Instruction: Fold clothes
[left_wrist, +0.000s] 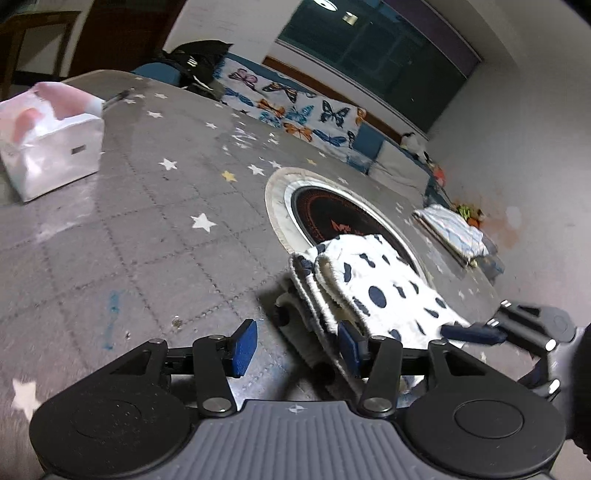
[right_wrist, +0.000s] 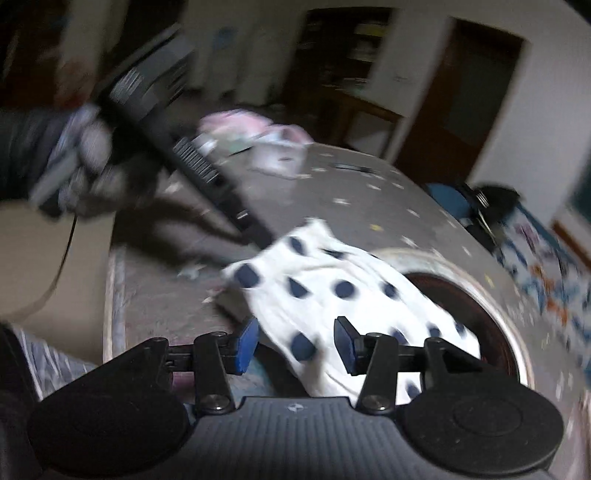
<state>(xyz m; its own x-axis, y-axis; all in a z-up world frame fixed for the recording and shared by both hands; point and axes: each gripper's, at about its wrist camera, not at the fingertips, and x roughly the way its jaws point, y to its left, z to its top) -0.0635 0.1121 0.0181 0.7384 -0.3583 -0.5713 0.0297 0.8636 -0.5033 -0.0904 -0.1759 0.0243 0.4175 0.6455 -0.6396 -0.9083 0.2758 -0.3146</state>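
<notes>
On grey table (left_wrist: 147, 229), folded white dark-spotted garment (left_wrist: 380, 291)

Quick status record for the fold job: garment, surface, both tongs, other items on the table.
garment: white dotted cloth, folded in layers, lying partly over the round cooktop
surface: grey star-print table cover
left tongs: open, nothing between the pads; the cloth edge lies by the right pad
right tongs: open above the cloth, not pressing it; view blurred
other items: white bag at the far left corner; second folded cloth at the far right edge
</notes>
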